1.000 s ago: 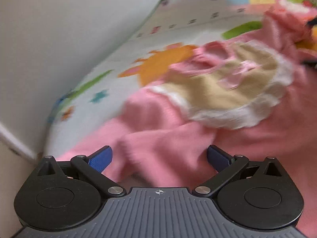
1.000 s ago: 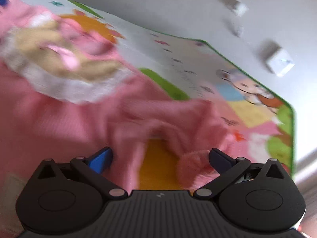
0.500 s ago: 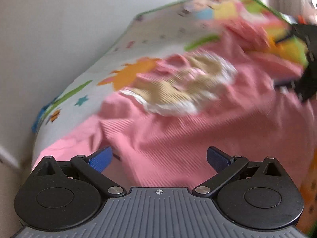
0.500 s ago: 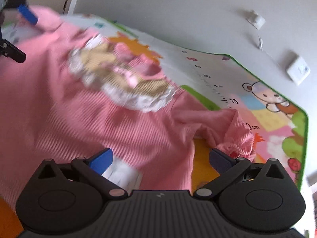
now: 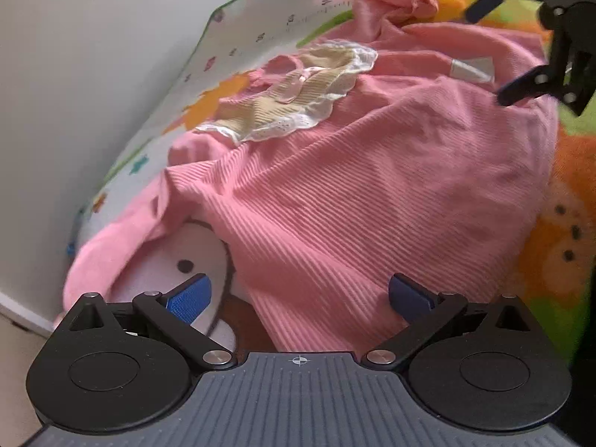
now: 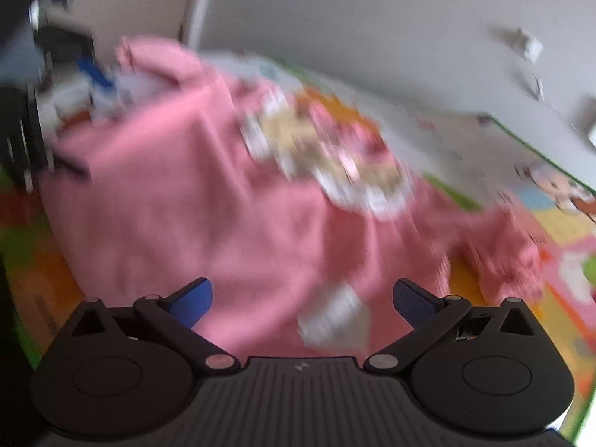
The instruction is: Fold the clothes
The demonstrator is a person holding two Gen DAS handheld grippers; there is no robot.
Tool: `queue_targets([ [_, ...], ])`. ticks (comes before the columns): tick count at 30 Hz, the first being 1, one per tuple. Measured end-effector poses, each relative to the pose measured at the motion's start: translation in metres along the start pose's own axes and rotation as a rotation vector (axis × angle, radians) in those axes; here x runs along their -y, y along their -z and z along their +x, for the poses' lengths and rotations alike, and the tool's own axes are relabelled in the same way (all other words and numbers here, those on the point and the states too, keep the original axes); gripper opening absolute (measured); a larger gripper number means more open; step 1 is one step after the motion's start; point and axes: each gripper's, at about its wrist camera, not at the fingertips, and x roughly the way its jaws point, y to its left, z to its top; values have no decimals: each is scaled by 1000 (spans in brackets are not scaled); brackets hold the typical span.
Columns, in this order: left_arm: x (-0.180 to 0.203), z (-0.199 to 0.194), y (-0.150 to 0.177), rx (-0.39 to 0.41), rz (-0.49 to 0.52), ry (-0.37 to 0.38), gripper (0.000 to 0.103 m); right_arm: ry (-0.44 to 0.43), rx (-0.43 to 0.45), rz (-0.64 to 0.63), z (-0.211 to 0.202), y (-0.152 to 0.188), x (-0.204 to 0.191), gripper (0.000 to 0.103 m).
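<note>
Pink ribbed dress (image 5: pixel 354 193) flat on mat (image 5: pixel 238 52), collar toward wall.

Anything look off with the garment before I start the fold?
Yes. The pink top lies rumpled on the mat, not flat. One sleeve is bunched up at the far end, and a white label shows on the outside near the right gripper, so it may be inside out.

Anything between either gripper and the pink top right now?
Nothing visible. The pink top lies spread on the play mat, and the cloth runs right up between the open fingers of both the left gripper and the right gripper. The right wrist view is blurred, so small items could be missed.
</note>
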Motion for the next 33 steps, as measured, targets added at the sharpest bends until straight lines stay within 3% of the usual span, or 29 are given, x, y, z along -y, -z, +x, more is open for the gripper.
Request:
queue_targets([
  [8, -25, -10, -13, 63, -145, -68, 103, -231, 21, -31, 7, -15, -29, 103],
  [12, -31, -6, -17, 82, -201, -36, 103, -348, 28, -65, 4, -16, -39, 103],
  [14, -30, -6, -20, 104, -218, -5, 103, -417, 17, -9, -8, -8, -26, 103],
  [18, -25, -6, -32, 171, -260, 95, 103, -254, 68, 123, -37, 6, 12, 103],
  [21, -16, 8, -47, 203, -270, 129, 103, 83, 82, 157, -40, 11, 30, 103],
  [25, -6, 42, -68, 178, -263, 129, 103, 436, 40, 167, -21, 13, 48, 103],
  [27, -2, 57, -75, 140, -257, 120, 103, 510, 34, 179, -12, 12, 56, 103],
  [30, 8, 70, -75, 74, -203, 77, 103, 556, -11, 148, 2, 13, 63, 103],
  [33, 5, 66, -60, 54, -203, 80, 103, 591, -49, 101, 4, 26, 66, 103],
])
